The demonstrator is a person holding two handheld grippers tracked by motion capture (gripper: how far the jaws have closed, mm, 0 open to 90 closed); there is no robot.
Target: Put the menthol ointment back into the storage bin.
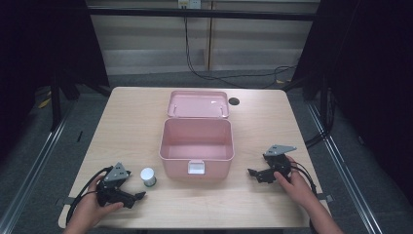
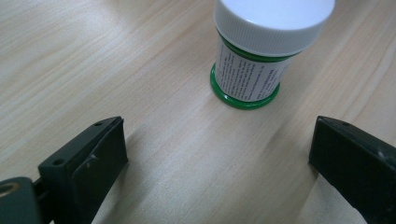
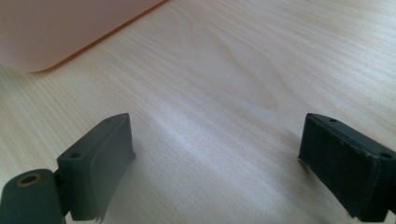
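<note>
A pink box (image 1: 196, 146) stands in the middle of the wooden table with its lid (image 1: 198, 104) folded back; its inside looks bare. A small jar (image 1: 148, 177) with a white cap and a green base stands just left of the box's front. In the left gripper view the jar (image 2: 254, 51) stands upright a short way beyond the jaws. My left gripper (image 1: 138, 196) rests at the front left, open, with nothing between its jaws (image 2: 217, 158). At the front right my right gripper (image 1: 251, 172) is open over bare table (image 3: 217, 158), the pink box's corner (image 3: 56, 28) to its upper left.
A dark round hole (image 1: 234, 101) sits in the table (image 1: 131, 126) right of the lid. Black cables trail over the floor behind the table. Metal rails run along both sides of the table.
</note>
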